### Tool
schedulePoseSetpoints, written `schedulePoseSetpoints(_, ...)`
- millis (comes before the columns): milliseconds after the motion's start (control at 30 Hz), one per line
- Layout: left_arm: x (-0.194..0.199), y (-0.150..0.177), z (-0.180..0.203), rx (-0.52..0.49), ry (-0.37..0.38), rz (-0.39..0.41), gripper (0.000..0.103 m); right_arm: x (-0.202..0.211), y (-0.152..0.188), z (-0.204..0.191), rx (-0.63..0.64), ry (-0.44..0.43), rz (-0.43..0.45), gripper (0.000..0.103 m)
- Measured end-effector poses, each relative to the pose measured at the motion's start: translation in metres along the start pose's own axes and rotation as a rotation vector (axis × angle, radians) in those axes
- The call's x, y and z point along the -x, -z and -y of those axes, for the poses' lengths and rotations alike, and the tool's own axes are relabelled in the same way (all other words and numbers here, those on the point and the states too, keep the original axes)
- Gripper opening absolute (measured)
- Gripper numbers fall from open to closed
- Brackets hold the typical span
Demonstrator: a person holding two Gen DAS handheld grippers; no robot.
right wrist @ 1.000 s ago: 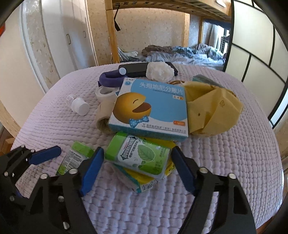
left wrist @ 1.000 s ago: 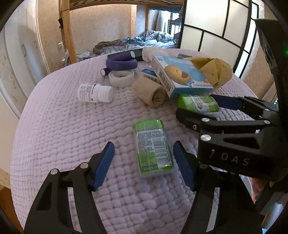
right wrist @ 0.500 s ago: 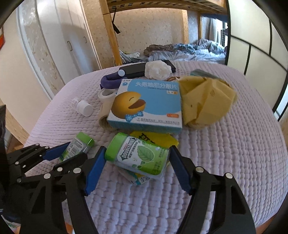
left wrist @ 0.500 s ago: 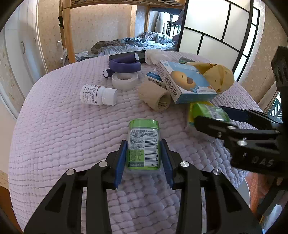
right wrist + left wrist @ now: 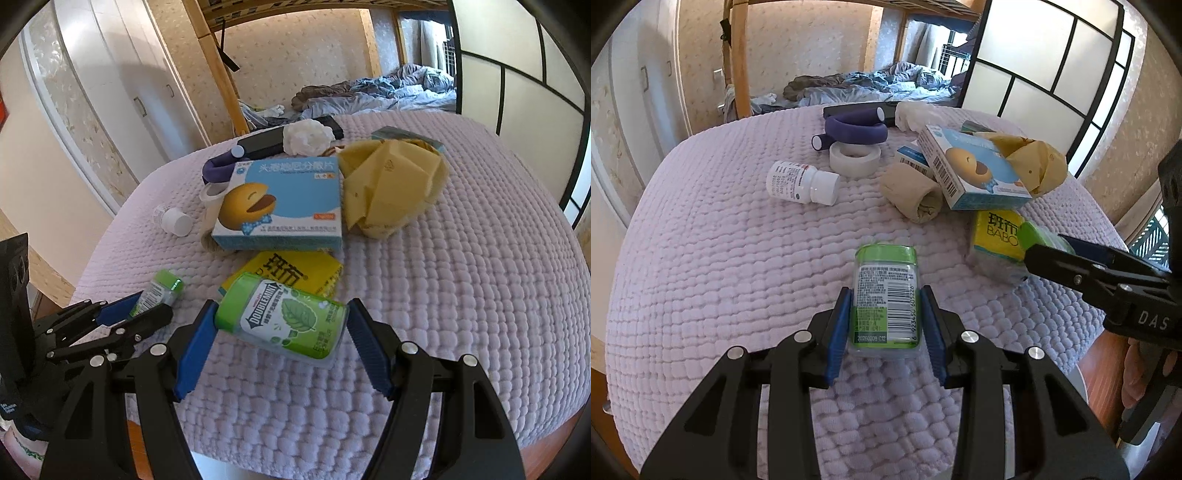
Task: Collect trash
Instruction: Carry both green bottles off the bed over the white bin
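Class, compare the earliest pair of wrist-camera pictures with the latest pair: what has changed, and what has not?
The left gripper closed on the small green gum bottle, which a second ago lay loose between its open fingers. The right gripper kept its width around the Doublemint bottle, now off the yellow packet. The pill bottle, tape roll and blue box stayed put.

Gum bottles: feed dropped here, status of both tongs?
Left tongs shut on gum bottle. Right tongs gripping Doublemint bottle. Nothing blocking.
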State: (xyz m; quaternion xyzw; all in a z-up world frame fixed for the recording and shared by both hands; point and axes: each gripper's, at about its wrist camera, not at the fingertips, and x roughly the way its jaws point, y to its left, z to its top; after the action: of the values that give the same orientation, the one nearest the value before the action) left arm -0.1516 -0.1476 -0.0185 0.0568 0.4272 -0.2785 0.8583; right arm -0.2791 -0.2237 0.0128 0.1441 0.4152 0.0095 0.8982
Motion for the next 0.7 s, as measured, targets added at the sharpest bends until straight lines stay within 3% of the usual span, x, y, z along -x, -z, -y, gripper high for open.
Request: schedulePoseSetpoints(700, 0.028, 0.018, 0.02, 0.018, 0.011, -0.01, 0.04, 0.042, 0.022, 0.018, 0.031, -0.028, -0.015, 0.07)
